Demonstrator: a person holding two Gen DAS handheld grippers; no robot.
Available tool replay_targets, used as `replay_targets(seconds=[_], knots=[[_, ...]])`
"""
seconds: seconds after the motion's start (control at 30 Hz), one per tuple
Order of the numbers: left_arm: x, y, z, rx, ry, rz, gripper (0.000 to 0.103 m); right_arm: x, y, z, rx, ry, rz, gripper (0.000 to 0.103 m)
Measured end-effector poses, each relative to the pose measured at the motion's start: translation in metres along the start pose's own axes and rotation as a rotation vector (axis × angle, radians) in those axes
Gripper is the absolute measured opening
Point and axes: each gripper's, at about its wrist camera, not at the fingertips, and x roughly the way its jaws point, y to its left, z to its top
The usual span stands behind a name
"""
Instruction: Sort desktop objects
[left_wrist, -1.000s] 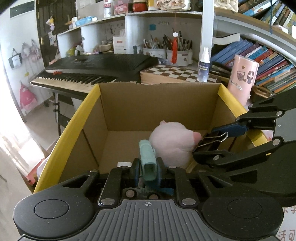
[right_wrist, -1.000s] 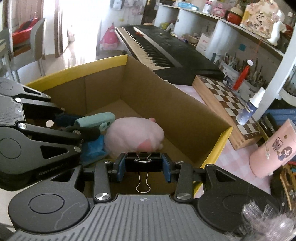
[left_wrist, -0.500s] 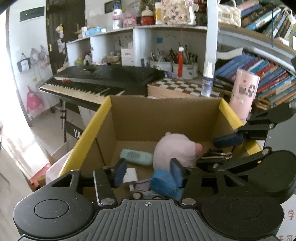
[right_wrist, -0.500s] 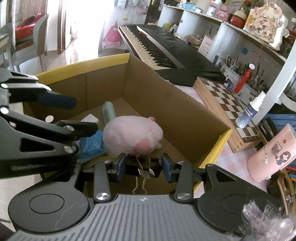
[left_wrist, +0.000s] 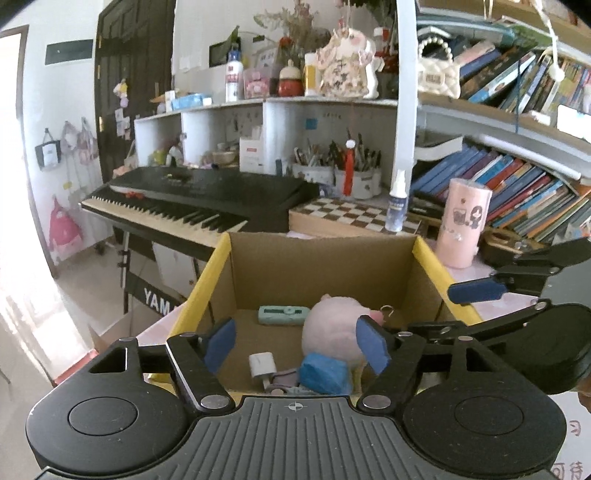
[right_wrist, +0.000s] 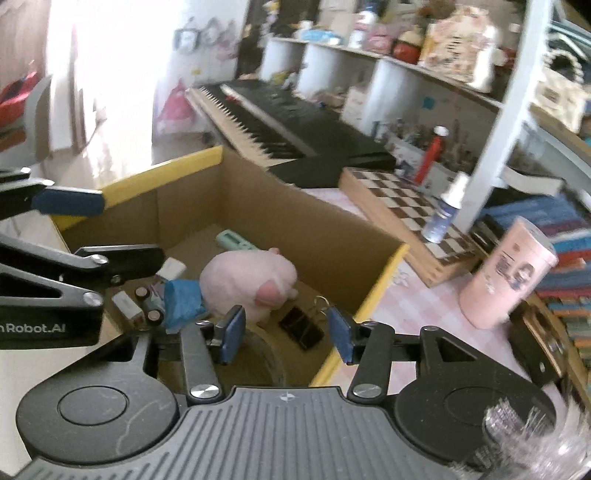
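A cardboard box with yellow rims holds a pink plush pig, a mint-green case, a black binder clip, a blue cloth, a white adapter and batteries. My left gripper is open and empty above the box's near edge. My right gripper is open and empty above the binder clip.
A black keyboard stands behind the box at left. A chessboard, a spray bottle and a pink cylinder sit on the pink desk to the right. Books fill the shelves at far right.
My left gripper opened and dropped the mint-green case into the box. My right gripper opened and dropped the binder clip beside the pig. Both grippers rose and pulled back.
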Motion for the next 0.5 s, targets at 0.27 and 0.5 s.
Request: replay_targets(seconds=[0.27,0.5], knots=[[-0.031,0.009,-0.008,-0.016,-0.039,-0.028,0.077,-0.046,0.008,-0.013,0.117,-0.066,-0.086,0.049],[-0.057,0.017,-0.023,-0.004,-0.041,-0.052,0.078,-0.078,0.018,-0.031,0.234,-0.091,-0.166,0.049]])
